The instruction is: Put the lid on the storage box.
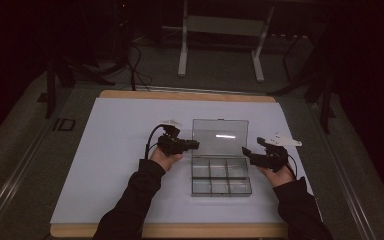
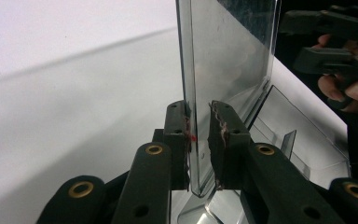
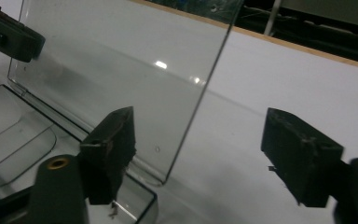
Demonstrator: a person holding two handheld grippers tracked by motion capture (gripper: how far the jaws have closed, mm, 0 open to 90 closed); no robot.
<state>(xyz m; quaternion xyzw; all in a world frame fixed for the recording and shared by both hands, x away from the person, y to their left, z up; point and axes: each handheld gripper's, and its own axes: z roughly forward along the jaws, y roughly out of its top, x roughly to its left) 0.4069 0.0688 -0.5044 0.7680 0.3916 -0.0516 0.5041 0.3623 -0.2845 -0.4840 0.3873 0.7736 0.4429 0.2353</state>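
Note:
A clear plastic compartment box sits on the white mat with its lid standing upright at the back. My left gripper is at the lid's left edge. In the left gripper view its jaws are closed on that edge of the lid, low down near the hinge. My right gripper hovers by the box's right side, open. In the right gripper view its jaws stand wide apart on either side of the lid's right edge, touching nothing. The compartments look empty.
The white mat covers a wooden table top with free room to the left and behind the box. Beyond the table stand a metal frame and floor cables. Dark stands flank both sides.

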